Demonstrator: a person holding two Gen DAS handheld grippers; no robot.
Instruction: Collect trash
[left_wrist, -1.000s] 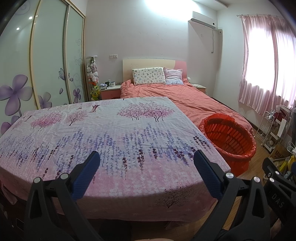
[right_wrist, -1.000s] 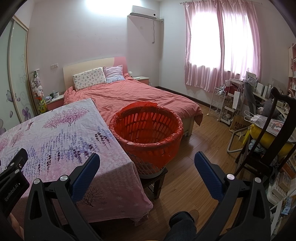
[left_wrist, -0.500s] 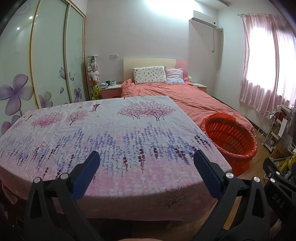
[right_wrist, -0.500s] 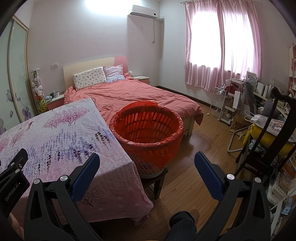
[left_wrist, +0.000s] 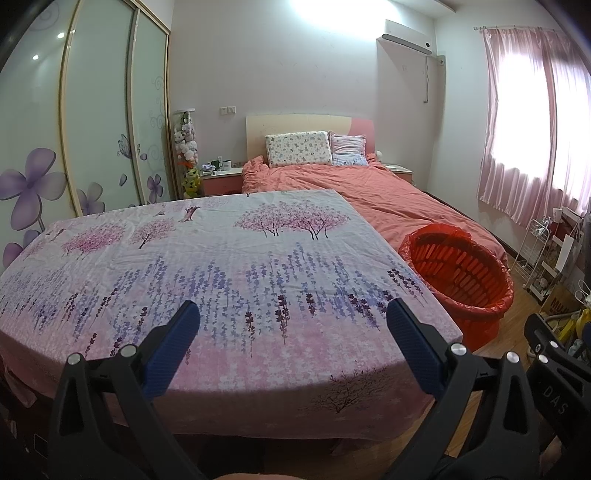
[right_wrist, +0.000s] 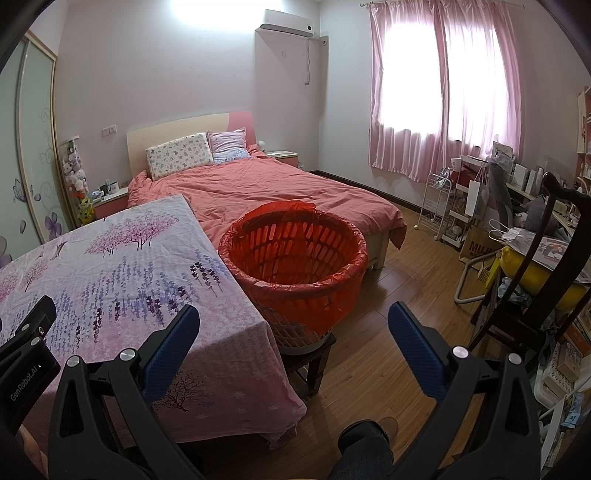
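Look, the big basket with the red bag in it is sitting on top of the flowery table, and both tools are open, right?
Not quite. The basket with the red bag stands beside the flowery table, on a low dark stool on the floor, as the right wrist view shows. The rest holds: the left tool and the right tool are both open.

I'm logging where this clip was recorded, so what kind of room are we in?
A home bedroom, most likely. A bed with pillows stands against the far wall, pink curtains cover the window, and a sliding wardrobe with flower decals lines one side.
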